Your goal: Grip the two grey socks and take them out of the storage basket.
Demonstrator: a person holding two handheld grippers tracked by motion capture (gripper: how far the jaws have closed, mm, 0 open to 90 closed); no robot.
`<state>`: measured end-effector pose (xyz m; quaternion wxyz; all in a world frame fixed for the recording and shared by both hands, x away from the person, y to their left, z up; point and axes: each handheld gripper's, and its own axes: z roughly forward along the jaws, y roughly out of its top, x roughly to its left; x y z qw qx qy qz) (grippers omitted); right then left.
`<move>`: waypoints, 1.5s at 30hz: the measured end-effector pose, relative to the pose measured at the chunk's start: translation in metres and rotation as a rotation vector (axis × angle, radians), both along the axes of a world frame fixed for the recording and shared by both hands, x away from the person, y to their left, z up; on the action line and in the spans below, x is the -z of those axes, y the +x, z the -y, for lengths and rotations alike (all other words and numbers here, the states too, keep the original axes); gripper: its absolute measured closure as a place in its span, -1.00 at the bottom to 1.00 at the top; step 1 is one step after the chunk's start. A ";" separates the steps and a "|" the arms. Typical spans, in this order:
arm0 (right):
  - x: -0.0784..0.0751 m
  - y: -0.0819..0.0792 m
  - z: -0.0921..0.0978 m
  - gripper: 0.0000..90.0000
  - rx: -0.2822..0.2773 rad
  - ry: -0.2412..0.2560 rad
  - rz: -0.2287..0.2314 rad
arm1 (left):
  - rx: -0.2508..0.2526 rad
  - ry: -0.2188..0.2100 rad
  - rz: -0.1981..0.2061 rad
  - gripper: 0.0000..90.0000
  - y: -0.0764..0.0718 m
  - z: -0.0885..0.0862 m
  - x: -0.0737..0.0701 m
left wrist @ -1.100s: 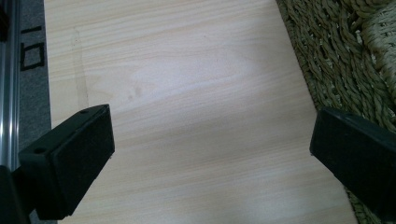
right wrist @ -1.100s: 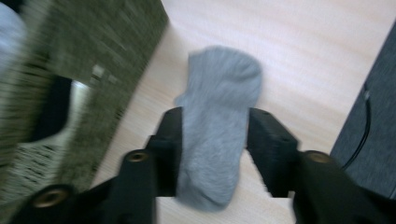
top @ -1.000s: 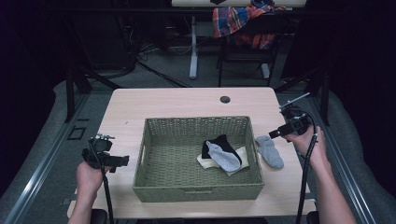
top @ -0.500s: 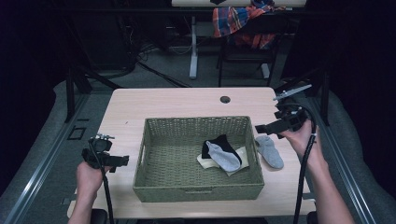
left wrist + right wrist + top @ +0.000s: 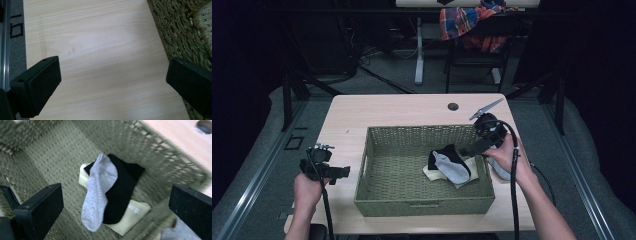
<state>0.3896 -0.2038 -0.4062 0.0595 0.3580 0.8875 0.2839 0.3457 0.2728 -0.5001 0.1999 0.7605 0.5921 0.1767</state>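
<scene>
A green woven basket (image 5: 377, 192) sits mid-table. Inside it lie a grey sock (image 5: 452, 167) over a black sock (image 5: 439, 155), on top of a cream sock (image 5: 432, 173). My right gripper (image 5: 466, 149) hangs open over the basket's right side, above that pile. In the right gripper view the grey sock (image 5: 100, 192), black sock (image 5: 125, 185) and cream sock (image 5: 130, 218) lie between the wide jaws of the right gripper (image 5: 116, 211). Another grey sock (image 5: 501, 171) lies on the table right of the basket, partly under the hand. My left gripper (image 5: 343, 172) is open and empty over bare wood left of the basket.
The left gripper (image 5: 112, 85) looks down on light wooden table (image 5: 100, 50) with the basket wall (image 5: 180, 30) at its right. A round cable hole (image 5: 453, 106) marks the table's far edge. A chair with a plaid cloth (image 5: 469, 22) stands beyond the table.
My right gripper moved left from above the loose grey sock on the table to over the basket's right side. The left gripper stayed put.
</scene>
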 end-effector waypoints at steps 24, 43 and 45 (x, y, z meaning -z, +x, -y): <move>0.069 0.009 -0.059 0.40 -0.095 -0.235 -0.164 | 0.002 0.002 -0.004 -1.00 0.000 0.000 0.000; 0.032 0.002 -0.046 0.91 -0.071 -0.178 -0.084 | 0.003 0.004 -0.006 -1.00 0.000 0.000 0.000; 0.029 0.001 -0.045 0.91 -0.069 -0.173 -0.076 | 0.003 0.005 -0.006 -1.00 0.000 0.001 0.000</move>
